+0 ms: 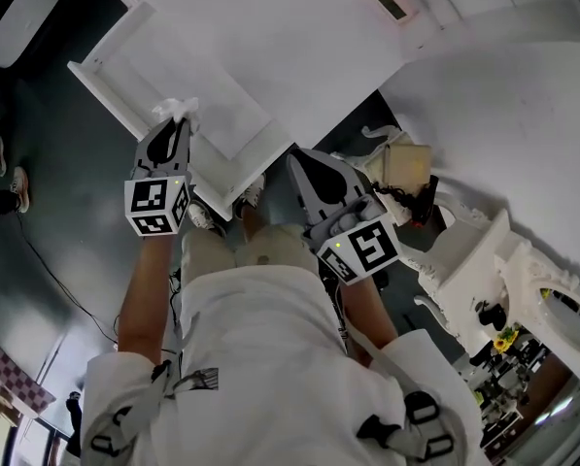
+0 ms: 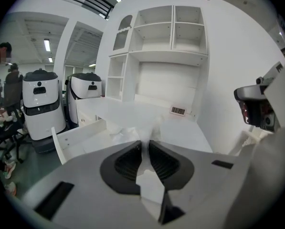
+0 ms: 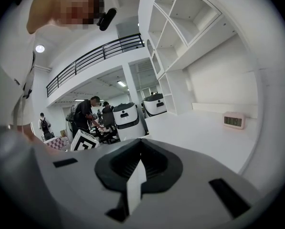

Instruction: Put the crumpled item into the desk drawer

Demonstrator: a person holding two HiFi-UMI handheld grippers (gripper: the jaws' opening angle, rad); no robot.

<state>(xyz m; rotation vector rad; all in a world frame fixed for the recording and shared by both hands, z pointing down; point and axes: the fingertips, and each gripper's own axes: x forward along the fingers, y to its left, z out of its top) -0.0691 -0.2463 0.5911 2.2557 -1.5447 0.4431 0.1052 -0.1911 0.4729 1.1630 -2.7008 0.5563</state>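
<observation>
1. Head view: bright overall. The white desk top [image 1: 299, 56] is nearly blown out from 11 to 2 o'clock, and the dark floor [image 1: 47, 163] at 9 o'clock shows little detail.
2. Left gripper view: even light from ceiling strips [image 2: 47, 44] at 10 o'clock. Corners are black, and the shelves [image 2: 156, 27] bow with fisheye bend.
3. Right gripper view: a round lamp [image 3: 39, 48] flares at 10 o'clock, with dark vignette all round.
4. My left gripper [image 2: 145, 144] and right gripper [image 3: 141, 144] sit close to the lens at 6 o'clock and read soft.

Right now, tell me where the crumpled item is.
In the head view the crumpled item is at upper left, pinched in the left gripper, which holds it above the open desk drawer.
</observation>
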